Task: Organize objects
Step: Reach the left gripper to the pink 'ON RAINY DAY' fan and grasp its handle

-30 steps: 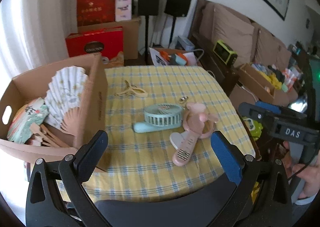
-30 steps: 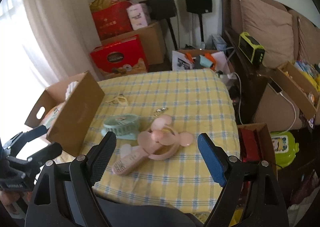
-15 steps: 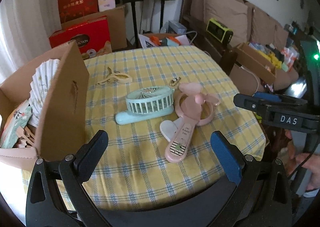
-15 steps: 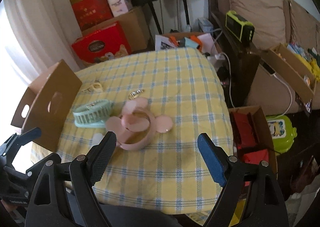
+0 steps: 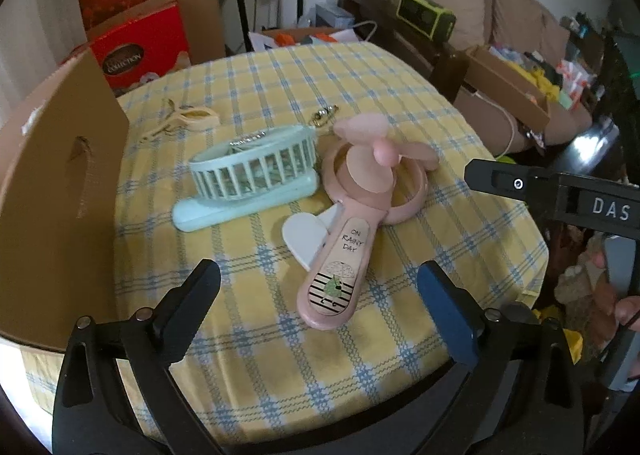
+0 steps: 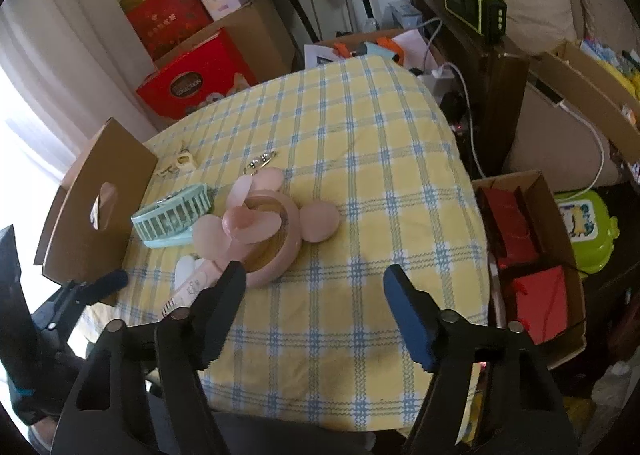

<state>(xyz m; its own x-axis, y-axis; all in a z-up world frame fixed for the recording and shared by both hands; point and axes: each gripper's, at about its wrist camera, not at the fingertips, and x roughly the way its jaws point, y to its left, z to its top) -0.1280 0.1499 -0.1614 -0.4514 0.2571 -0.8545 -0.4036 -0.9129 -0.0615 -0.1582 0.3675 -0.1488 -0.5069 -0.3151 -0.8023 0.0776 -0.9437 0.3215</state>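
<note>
A checked table (image 5: 360, 67) fills both views, with a cardboard box (image 5: 52, 191) standing at its left edge, probably where the loose things are meant to go. Two hand fans lie side by side mid-table: the pink fan (image 5: 360, 207), handle toward the near edge and so easy to reach, and the mint fan (image 5: 248, 179) between it and the box. The left gripper (image 5: 320, 295) hangs spread and empty over the pink handle. The right gripper (image 6: 312, 299), empty too, is closing above bare cloth.

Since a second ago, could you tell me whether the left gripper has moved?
Yes: the left gripper has come down toward the pink fan, which now looms larger against the table.
</note>
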